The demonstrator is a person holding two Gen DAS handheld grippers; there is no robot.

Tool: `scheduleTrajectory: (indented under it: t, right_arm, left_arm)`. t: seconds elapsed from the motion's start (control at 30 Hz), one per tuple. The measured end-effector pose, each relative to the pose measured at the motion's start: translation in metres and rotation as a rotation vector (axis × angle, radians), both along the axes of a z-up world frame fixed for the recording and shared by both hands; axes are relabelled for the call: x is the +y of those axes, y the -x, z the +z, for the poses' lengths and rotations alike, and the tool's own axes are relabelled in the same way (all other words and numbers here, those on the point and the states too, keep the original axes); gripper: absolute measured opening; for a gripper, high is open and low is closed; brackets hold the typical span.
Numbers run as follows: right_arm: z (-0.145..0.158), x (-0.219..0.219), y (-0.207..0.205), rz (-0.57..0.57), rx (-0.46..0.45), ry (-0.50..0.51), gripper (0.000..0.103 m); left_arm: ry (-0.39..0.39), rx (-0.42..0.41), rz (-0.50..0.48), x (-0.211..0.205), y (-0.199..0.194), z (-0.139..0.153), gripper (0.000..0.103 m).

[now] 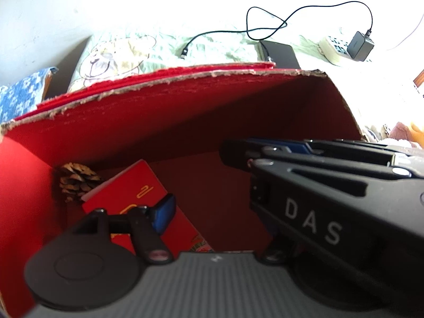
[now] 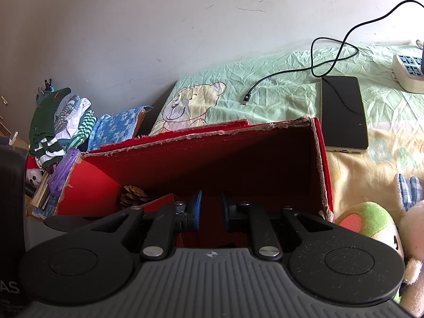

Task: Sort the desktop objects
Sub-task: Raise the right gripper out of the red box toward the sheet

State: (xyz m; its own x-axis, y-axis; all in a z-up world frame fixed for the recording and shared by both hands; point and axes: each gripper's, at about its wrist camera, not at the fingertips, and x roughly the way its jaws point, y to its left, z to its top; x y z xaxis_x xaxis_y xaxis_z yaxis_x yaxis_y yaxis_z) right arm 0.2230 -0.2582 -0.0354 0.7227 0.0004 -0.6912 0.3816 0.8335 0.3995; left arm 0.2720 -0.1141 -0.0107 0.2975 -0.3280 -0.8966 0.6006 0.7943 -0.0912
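Note:
A red cardboard box [image 1: 185,111] with torn edges stands open on the bed; it also shows in the right wrist view [image 2: 212,153]. Inside lie a pine cone [image 1: 75,181] in the far left corner and a red booklet [image 1: 143,206] beside it. The pine cone [image 2: 132,196] shows in the right wrist view too. My left gripper [image 1: 212,212] hangs over the box; only its left blue pad [image 1: 164,216] shows, the right side is hidden by the other gripper's body [image 1: 331,198]. My right gripper [image 2: 211,210] is slightly open and empty above the box's near edge.
A black tablet [image 2: 343,111], a black charging cable [image 2: 304,71] and a white power strip [image 2: 409,73] lie on the green bear-print sheet behind the box. Folded clothes [image 2: 61,124] are stacked at left. Plush toys [image 2: 376,225] sit at right.

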Motion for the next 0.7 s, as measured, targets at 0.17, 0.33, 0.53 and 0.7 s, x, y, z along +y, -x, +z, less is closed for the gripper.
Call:
scheduleTrajectory:
  t: [0.17,0.33,0.53,0.7]
  right_arm:
    - [0.000,-0.004,0.003,0.001,-0.024,-0.028,0.017]
    - [0.012,-0.021,0.031,-0.077,-0.153,-0.202,0.021]
    - [0.052,-0.013,0.082,-0.063,-0.311,-0.180,0.025]
    - [0.062,0.001,0.122,0.043,-0.372,-0.200,0.026]
  left_arm:
    - [0.063,-0.061,-0.015,0.007,0.006,0.011,0.068]
    - [0.109,-0.208,0.028,0.029,0.037,0.057,0.067]
    - [0.144,-0.301,0.144,0.081,0.084,0.097,0.079]
    - [0.150,-0.294,0.235,0.127,0.135,0.096,0.078]
